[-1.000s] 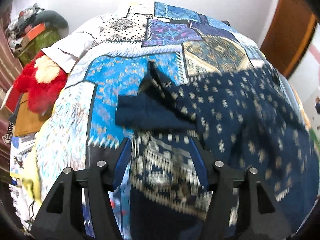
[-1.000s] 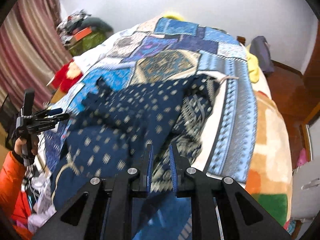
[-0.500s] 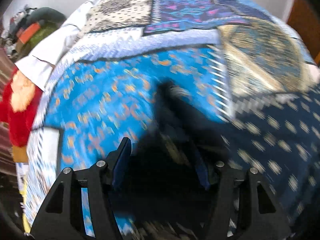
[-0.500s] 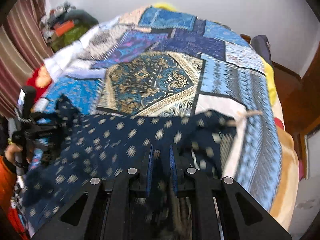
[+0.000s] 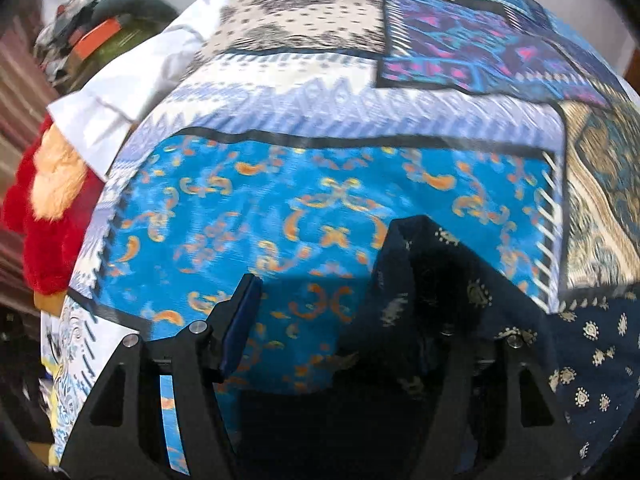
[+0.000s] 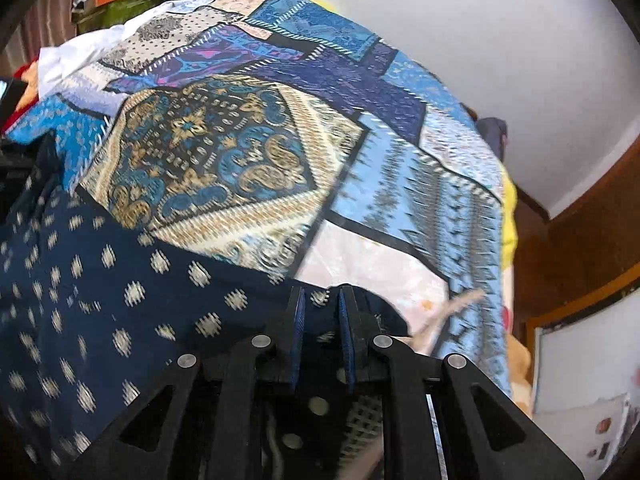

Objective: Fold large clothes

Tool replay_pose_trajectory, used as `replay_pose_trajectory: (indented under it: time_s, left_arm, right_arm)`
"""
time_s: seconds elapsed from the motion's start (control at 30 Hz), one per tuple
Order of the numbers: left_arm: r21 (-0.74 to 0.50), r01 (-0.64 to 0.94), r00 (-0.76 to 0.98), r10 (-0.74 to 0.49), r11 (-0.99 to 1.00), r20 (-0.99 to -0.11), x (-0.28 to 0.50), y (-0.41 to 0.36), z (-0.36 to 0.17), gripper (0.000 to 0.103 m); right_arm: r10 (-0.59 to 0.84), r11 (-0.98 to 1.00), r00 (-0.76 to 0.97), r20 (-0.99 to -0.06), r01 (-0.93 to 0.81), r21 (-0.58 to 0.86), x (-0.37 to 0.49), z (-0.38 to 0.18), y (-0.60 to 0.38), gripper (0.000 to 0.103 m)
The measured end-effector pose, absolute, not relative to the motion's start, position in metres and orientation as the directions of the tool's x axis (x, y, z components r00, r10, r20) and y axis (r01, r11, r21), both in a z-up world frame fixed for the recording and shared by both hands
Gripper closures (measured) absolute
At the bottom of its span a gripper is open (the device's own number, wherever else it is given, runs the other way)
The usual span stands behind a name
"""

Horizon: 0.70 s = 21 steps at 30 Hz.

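Observation:
A navy garment with small gold motifs [image 6: 120, 300] lies across a patchwork bedspread [image 6: 208, 152]. My right gripper [image 6: 322, 300] is shut on its far edge, with cloth pinched between the blue pads. In the left wrist view the same garment [image 5: 592, 352] is bunched over the right finger of my left gripper [image 5: 340, 292] and hides it. The left gripper's jaws are opening. Its left pad [image 5: 240, 320] stands clear of the cloth, with the bright blue bedspread panel [image 5: 320, 184] showing in the gap. Both grippers point steeply down at the bed.
A red and cream plush toy [image 5: 48, 240] and a white sheet [image 5: 132, 92] sit at the bed's left side, with a heap of clothes [image 5: 104, 36] behind them. Dark wooden panelling [image 6: 580, 240] and a yellow cloth [image 6: 508, 216] flank the bed's right edge.
Both grippers have travelled forward and down over the bed, dragging the navy garment's edge along. The left jaws have widened, and the cloth now hangs only on the right finger.

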<state>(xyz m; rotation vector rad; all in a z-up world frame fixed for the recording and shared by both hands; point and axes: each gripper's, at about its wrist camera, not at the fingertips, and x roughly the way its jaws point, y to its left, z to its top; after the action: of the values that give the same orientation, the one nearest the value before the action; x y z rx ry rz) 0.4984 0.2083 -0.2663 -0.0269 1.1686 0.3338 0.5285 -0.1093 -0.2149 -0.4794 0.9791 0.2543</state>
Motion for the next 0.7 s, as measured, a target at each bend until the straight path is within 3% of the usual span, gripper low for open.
replay_pose_trajectory:
  time_s: [0.07,0.17,0.2,0.37,0.5,0.57,0.7]
  left_arm:
    - [0.152,-0.297,0.335,0.251,0.943,-0.908,0.500,0.213,-0.264,0.037]
    - [0.174,-0.304,0.311,0.271,0.936,-0.911,0.501,0.215,-0.260,0.037]
    - [0.168,-0.305,0.308,0.264,0.937,-0.914,0.499,0.218,-0.256,0.037]
    - [0.034,-0.289,0.377,0.146,0.957,-0.914,0.471,0.234,-0.221,0.037]
    - [0.035,-0.236,0.427,0.135,0.971,-0.894,0.440,0.234,-0.194,0.025]
    - [0.064,-0.202,0.439,0.149,0.977,-0.886,0.430,0.231,-0.193,0.018]
    - [0.155,-0.110,0.392,0.186,0.982,-0.901,0.420,0.208,-0.220,0.018]
  right_arm:
    - [-0.046,0.862,0.564,-0.824,-0.395,-0.319,0.526,-0.212,-0.115,0.091]
    - [-0.220,0.828,0.619,-0.754,-0.290,-0.480,0.524,-0.210,-0.128,0.088]
    - [-0.227,0.840,0.606,-0.762,-0.274,-0.468,0.525,-0.208,-0.136,0.088]
    - [-0.021,0.969,0.530,-0.848,-0.198,-0.148,0.516,-0.167,-0.201,0.088]
    - [0.150,0.975,0.524,-0.838,-0.219,0.038,0.493,-0.141,-0.221,0.088]
    - [0.211,0.965,0.513,-0.832,-0.244,0.095,0.483,-0.138,-0.218,0.088]
    - [0.235,0.948,0.492,-0.838,-0.306,0.087,0.474,-0.154,-0.186,0.088]
